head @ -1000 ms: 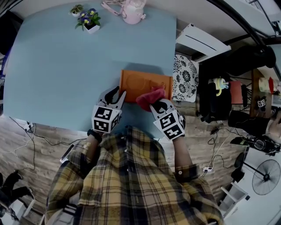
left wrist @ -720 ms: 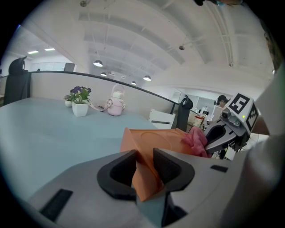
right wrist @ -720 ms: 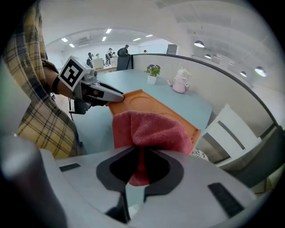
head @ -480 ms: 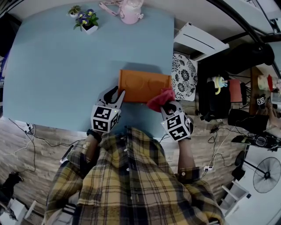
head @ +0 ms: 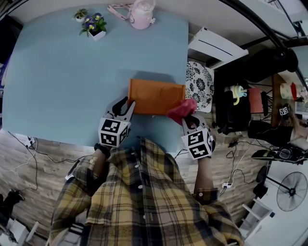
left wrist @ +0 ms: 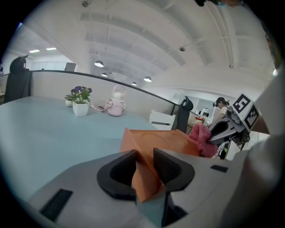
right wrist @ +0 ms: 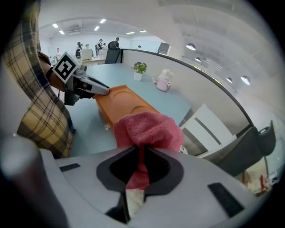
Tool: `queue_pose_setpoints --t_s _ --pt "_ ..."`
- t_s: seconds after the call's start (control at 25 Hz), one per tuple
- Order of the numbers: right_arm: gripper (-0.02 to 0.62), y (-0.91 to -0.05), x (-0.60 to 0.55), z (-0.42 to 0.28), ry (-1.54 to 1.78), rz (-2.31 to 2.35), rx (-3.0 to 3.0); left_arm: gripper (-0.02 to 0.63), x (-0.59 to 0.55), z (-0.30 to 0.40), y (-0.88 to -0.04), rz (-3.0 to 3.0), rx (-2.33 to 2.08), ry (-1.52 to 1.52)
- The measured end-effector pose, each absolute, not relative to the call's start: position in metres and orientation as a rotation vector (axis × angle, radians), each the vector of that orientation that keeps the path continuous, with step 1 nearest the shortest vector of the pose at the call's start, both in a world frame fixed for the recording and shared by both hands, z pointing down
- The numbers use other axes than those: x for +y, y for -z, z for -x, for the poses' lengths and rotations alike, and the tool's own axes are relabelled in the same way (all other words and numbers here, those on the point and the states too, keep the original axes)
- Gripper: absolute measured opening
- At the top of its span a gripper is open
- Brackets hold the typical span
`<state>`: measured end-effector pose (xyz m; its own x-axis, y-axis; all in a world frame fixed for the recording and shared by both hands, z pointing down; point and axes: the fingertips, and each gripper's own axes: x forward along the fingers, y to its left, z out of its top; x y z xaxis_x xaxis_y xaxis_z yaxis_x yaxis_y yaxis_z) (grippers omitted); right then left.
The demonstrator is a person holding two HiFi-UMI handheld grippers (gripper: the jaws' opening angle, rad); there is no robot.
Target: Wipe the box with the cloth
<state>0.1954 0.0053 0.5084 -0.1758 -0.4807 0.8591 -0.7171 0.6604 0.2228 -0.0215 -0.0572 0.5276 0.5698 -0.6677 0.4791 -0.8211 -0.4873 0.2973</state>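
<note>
An orange box [head: 157, 96] lies on the light blue table [head: 72, 77] near its front right corner. My left gripper [head: 124, 106] is shut on the box's near left corner [left wrist: 144, 180], the orange edge pinched between its dark pads. My right gripper [head: 188, 116] is shut on a bunched red cloth [head: 182, 110], which sits at the box's right end, by the table's right edge. In the right gripper view the cloth [right wrist: 149, 130] bulges out above the jaws, with the box [right wrist: 122, 103] stretching away behind it towards the left gripper [right wrist: 91, 87].
A small white pot of flowers [head: 95, 25] and a pink kettle-like vessel [head: 141, 13] stand at the table's far edge. To the right of the table are a white chair [head: 215, 47], a patterned cushion [head: 200, 86] and clutter on the floor.
My right gripper has carried the red cloth to the right along the box, from near its middle to its right end. The left gripper has held the box's left corner still.
</note>
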Motion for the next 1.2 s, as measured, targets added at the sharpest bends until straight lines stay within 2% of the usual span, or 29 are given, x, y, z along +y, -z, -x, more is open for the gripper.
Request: queue_pose_setpoints --t_s 0.4,1.2 --pt "0.048 -0.468 -0.018 -0.197 -0.188 -1.09 -1.903 0.118 -0.056 0.023 -0.515 -2.337 -1.219 -0.399" --pt "0.048 -0.376 -0.059 -0.152 -0.205 -1.538 -2.416 0.083 -0.068 0.054 -0.401 -2.514 -1.414 -0.24"
